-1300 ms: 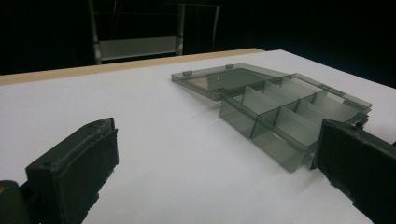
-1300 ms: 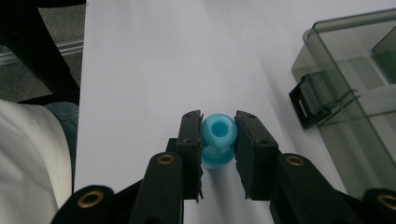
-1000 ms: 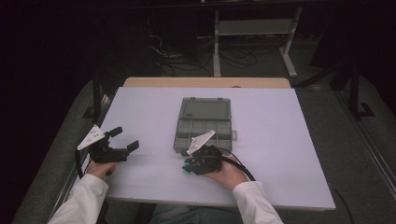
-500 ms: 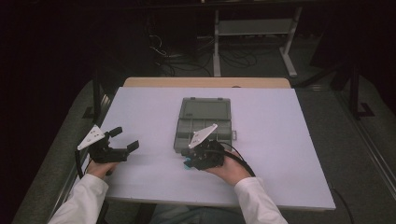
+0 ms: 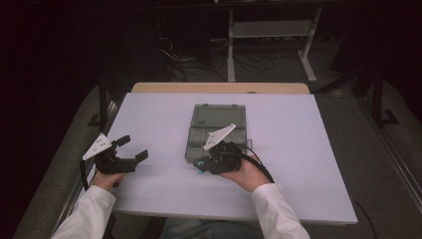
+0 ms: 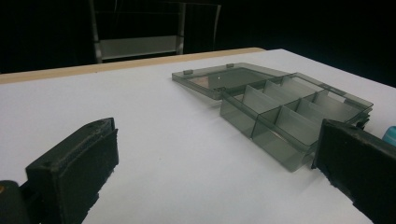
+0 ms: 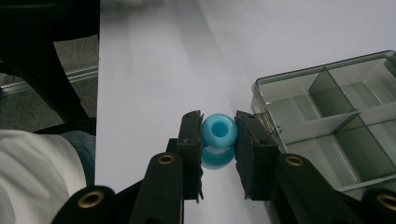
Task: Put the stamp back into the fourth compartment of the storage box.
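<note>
A smoky grey compartment box (image 5: pixel 217 130) lies open at the table's middle, its lid (image 6: pixel 219 79) folded flat behind the divided tray (image 7: pixel 327 121). My right gripper (image 5: pixel 201 164) is at the tray's near left corner, shut on a light blue bead (image 7: pixel 219 131) with a hole through it. A second blue shape sits just under the bead; I cannot tell whether it is another bead. The bead is just outside the tray wall. My left gripper (image 5: pixel 133 148) stands open near the table's left edge, and between its wide-apart jaws in the left gripper view (image 6: pixel 219 144) there is nothing.
The white table top (image 5: pixel 164 114) has a wooden strip along its far edge (image 5: pixel 219 87). A metal shelf frame (image 5: pixel 271 30) and cables stand on the dark floor beyond. A white sleeve (image 7: pixel 37 172) shows at the lower left of the right gripper view.
My right gripper has moved a little forward with the bead, closer to the tray's near left corner. The left gripper has stayed where it was.
</note>
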### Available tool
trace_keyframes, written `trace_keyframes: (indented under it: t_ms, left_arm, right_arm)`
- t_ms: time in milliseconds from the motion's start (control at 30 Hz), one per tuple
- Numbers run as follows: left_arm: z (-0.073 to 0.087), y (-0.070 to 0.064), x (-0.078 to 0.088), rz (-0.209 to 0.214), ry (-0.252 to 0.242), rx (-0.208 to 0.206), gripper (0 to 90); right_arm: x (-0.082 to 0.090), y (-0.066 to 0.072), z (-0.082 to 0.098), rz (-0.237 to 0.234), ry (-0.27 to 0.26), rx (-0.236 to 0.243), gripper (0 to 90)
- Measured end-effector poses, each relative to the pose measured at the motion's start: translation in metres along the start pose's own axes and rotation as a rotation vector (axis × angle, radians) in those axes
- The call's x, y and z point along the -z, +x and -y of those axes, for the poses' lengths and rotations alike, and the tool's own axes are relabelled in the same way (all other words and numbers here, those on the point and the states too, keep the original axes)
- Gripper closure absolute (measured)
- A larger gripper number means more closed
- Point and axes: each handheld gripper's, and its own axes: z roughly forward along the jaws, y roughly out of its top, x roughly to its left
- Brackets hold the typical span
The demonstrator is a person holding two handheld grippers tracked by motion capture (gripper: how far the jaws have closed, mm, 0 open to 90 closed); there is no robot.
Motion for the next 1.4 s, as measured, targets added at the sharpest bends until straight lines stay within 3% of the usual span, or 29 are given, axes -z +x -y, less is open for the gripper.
trace_keyframes:
  t_ms: [433, 1133, 1400]
  left_arm:
    - [0.000, 0.000, -0.001, 0.000, -0.005, 0.007, 0.0]
    - [0.000, 0.001, 0.000, -0.003, -0.001, -0.004, 0.0]
    - [0.000, 0.000, 0.000, -0.001, -0.005, -0.007, 0.0]
  right_arm:
    - [0.010, -0.009, -0.010, 0.000, -0.015, -0.008, 71.2]
    - [0.024, -0.029, -0.014, 0.044, -0.023, -0.048, 71.2]
    - [0.033, -0.038, -0.020, 0.061, -0.024, -0.041, 71.2]
